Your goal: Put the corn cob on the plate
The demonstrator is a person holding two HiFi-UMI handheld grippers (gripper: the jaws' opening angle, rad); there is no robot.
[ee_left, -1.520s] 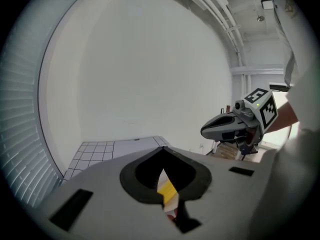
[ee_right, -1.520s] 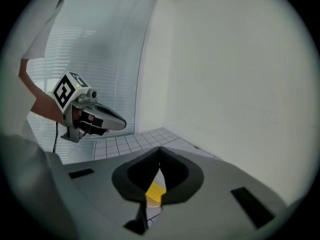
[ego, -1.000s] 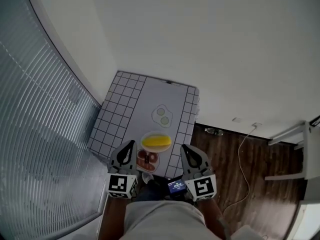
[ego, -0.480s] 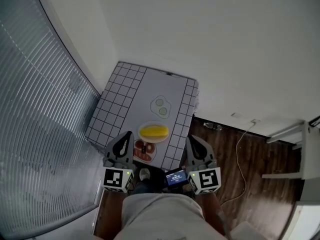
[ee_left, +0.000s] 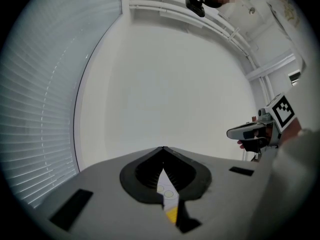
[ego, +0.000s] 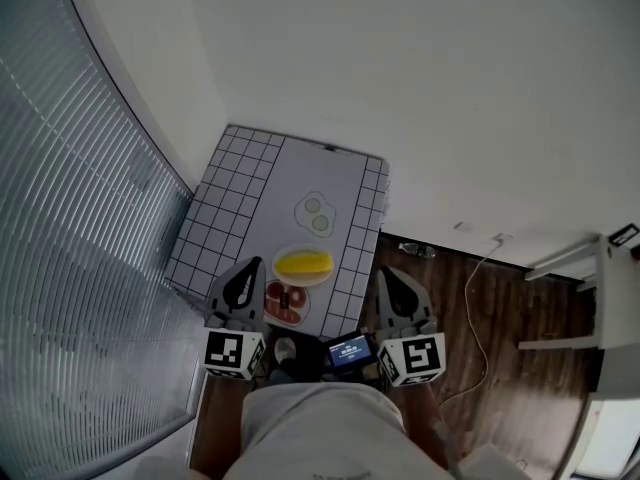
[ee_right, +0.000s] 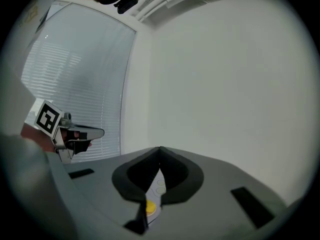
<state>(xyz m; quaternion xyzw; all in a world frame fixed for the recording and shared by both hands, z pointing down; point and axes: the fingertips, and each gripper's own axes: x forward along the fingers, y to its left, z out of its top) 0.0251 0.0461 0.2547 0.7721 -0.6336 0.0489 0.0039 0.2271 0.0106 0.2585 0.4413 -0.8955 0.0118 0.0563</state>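
Since the corn cob (ego: 304, 264) lies on the plate (ego: 279, 258), the task looks done; the right gripper (ego: 386, 272) has drawn rightward, the left gripper (ego: 252, 263) idles, both with fingers pressed together, empty.

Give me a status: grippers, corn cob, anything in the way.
Left gripper and right gripper both shut, empty. Corn cob lying on the plate. Nothing blocking it.

Yellow corn cob (ego: 304, 263); white plate (ego: 305, 282); black-gridded tablecloth (ego: 215, 213).
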